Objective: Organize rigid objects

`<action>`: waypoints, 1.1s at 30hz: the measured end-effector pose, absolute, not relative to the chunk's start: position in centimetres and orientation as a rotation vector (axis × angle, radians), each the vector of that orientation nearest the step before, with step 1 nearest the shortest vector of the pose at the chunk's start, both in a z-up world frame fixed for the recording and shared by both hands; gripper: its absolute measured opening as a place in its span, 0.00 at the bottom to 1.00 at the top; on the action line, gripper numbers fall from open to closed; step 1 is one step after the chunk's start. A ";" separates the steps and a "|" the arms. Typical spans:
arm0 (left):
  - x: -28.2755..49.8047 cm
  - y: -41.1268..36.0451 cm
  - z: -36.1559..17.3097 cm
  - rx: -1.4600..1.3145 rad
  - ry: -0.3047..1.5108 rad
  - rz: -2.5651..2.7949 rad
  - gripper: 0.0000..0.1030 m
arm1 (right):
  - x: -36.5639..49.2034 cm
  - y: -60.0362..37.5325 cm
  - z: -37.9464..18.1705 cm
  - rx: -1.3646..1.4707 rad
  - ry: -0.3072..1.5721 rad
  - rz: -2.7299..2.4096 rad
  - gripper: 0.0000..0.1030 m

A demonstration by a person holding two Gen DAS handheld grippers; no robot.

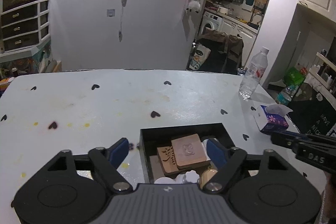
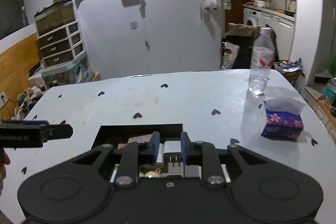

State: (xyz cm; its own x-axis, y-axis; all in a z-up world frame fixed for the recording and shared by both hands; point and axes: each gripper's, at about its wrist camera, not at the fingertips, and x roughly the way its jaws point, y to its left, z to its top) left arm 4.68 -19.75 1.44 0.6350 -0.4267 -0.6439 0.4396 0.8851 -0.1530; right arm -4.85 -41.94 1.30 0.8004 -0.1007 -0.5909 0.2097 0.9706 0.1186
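I hold the left gripper (image 1: 168, 152) over the black box (image 1: 145, 152) on the table (image 1: 105, 102), jaws wide apart and empty. The right gripper (image 2: 169, 147) hangs above the same box, jaws slightly apart, gripping nothing. The box holds wooden coasters (image 1: 189, 152), a white charger (image 2: 172, 147) and small items.

The white table (image 1: 105, 102) lies bare across the left and centre of the left wrist frame. At its right edge 2 obstacles stand: a water bottle (image 1: 253, 75) and a tissue box (image 1: 271, 119) (well apart). The black box (image 1: 182, 129), lower centre, is already crowded.
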 end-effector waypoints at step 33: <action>-5.1 -17.9 -1.7 0.048 0.666 -0.315 1.00 | -12.7 -42.1 -0.6 0.004 0.576 -0.172 1.00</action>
